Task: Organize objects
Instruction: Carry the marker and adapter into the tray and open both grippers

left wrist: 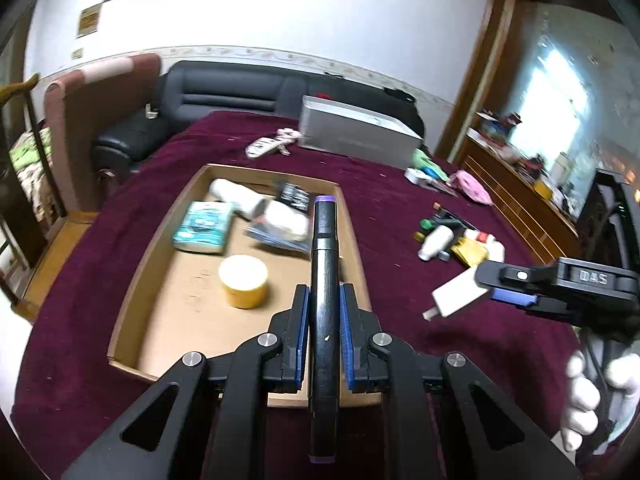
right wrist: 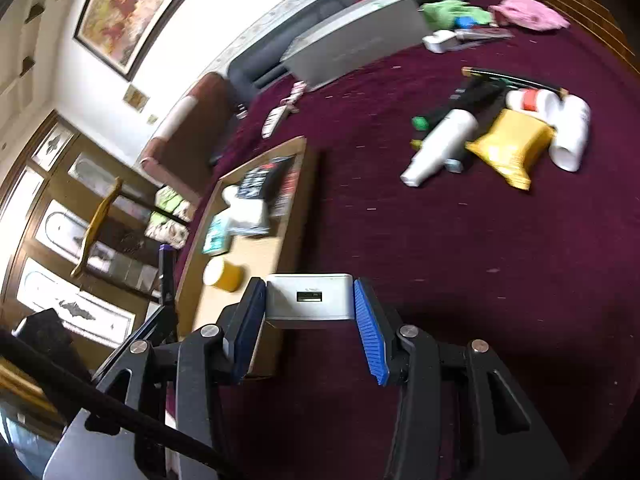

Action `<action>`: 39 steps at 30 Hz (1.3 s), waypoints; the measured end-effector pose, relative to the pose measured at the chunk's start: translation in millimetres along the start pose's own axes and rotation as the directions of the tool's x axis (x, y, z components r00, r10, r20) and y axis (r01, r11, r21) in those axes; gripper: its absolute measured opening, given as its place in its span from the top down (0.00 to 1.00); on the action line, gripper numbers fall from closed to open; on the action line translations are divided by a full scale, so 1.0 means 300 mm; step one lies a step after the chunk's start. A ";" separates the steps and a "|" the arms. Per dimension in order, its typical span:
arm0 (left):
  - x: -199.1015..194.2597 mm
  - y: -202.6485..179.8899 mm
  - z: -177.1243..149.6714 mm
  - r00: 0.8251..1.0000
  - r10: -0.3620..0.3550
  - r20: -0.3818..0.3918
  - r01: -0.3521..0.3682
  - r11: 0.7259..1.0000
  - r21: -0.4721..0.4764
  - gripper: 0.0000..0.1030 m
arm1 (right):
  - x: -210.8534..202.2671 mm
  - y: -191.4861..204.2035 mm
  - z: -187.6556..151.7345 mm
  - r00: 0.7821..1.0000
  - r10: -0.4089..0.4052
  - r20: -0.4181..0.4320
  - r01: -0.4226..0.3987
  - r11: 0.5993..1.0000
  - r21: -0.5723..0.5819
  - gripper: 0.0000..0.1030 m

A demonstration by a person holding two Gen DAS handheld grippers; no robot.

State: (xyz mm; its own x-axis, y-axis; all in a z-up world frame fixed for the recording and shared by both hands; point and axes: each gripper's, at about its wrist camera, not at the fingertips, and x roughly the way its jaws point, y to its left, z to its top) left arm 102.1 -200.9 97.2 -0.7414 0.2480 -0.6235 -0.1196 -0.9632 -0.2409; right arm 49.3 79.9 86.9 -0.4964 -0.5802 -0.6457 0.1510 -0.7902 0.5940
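My left gripper (left wrist: 324, 300) is shut on a black marker with a purple cap (left wrist: 324, 264), held above the near right part of a shallow cardboard tray (left wrist: 132, 276). The tray holds a yellow tape roll (left wrist: 243, 280), a teal packet (left wrist: 204, 227), white rolls and dark packets. My right gripper (right wrist: 310, 300) is shut on a white charger block (right wrist: 310, 298) above the purple tablecloth, just right of the tray (right wrist: 298, 184). The right gripper also shows in the left wrist view (left wrist: 504, 284), and the marker in the right wrist view (right wrist: 166, 276).
A pile lies on the cloth to the right: white bottle (right wrist: 440, 144), yellow pouch (right wrist: 510, 146), white tubs (right wrist: 570, 132), dark pens. A grey box (left wrist: 356, 132), a remote (left wrist: 264, 146), green and pink items (right wrist: 528, 10) sit farther back. A black sofa stands behind.
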 end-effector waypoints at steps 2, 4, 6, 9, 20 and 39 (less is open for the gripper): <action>0.000 0.041 0.006 1.000 0.020 0.005 -0.020 1.000 -0.019 0.89 | 0.026 0.045 0.004 1.000 0.018 -0.017 -0.018 1.000 -0.021 0.58; 0.002 0.085 0.010 0.999 0.045 0.008 -0.045 0.998 -0.035 0.88 | 0.059 0.093 0.003 0.999 0.032 -0.041 -0.033 0.998 -0.048 0.57; 0.012 0.127 0.017 0.997 0.070 0.009 -0.070 0.996 -0.048 0.88 | 0.098 0.142 -0.002 0.997 0.040 -0.071 -0.045 0.996 -0.081 0.57; 0.035 0.179 0.026 0.995 0.101 0.006 -0.101 0.993 -0.062 0.88 | 0.161 0.203 -0.017 0.993 0.038 -0.115 -0.052 0.992 -0.118 0.57; 0.133 0.269 0.012 0.992 0.102 -0.076 -0.108 0.991 -0.080 0.88 | 0.399 0.292 -0.042 0.962 -0.041 -0.270 -0.008 0.984 -0.176 0.57; 0.250 0.316 -0.003 0.985 0.081 -0.153 -0.094 0.992 -0.083 0.89 | 0.551 0.306 0.045 0.954 -0.151 -0.260 0.090 0.968 -0.234 0.57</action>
State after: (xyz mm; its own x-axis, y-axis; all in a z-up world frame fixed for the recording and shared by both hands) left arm 35.7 -273.5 26.9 -0.6392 0.1826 -0.7470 0.0057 -0.9702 -0.2421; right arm -30.3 -85.8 41.1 -0.2740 -0.4853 -0.8303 0.3017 -0.8631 0.4049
